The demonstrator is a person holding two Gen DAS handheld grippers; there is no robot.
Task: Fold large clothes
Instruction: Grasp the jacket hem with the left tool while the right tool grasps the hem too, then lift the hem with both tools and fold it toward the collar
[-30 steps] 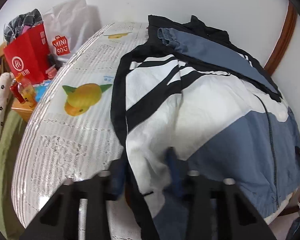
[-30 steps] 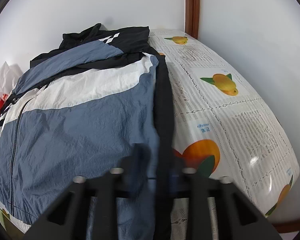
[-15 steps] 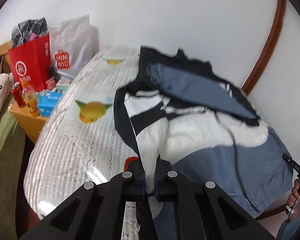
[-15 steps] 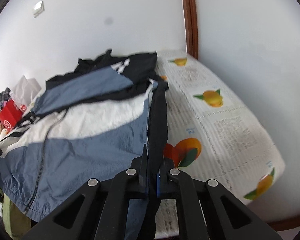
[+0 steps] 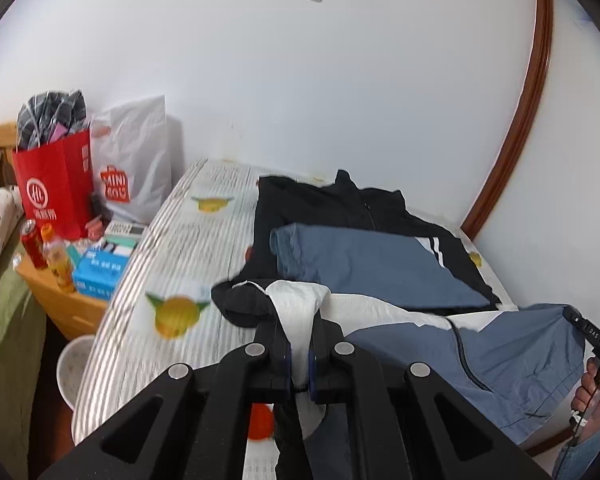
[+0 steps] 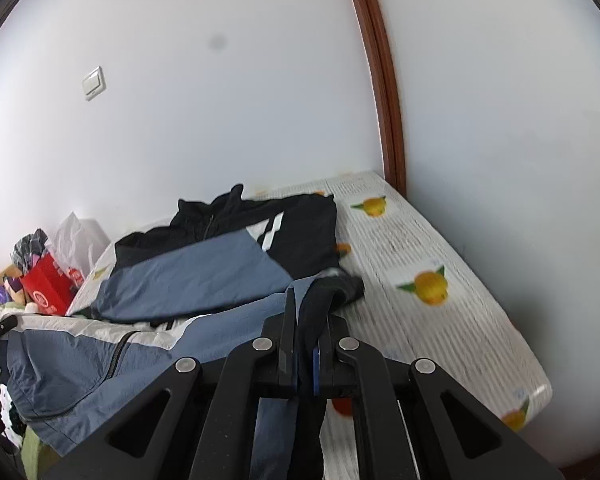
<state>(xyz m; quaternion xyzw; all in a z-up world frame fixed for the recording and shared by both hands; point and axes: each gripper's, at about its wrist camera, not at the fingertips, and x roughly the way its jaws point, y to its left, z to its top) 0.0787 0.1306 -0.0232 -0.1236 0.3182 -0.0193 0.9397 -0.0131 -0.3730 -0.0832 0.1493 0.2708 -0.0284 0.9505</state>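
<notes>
Both hem corners of the blue, white and black nylon jacket point(image 5: 400, 268) now hang lifted, pinched in my left gripper point(image 5: 299, 354) and right gripper point(image 6: 306, 354); next I carry them ahead toward the collar.

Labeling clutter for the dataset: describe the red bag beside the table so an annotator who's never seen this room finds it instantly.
Start at the fruit-print table, then look past its left edge to the low wooden stand against the wall. The red bag stands upright there, stuffed with dark fabric. Unlike the white bag beside it, it is solid red with a white circular logo.

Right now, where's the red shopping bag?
In the left wrist view the red shopping bag stands at far left on the wooden side table, beside the white Miniso bag and left of the table.
</notes>
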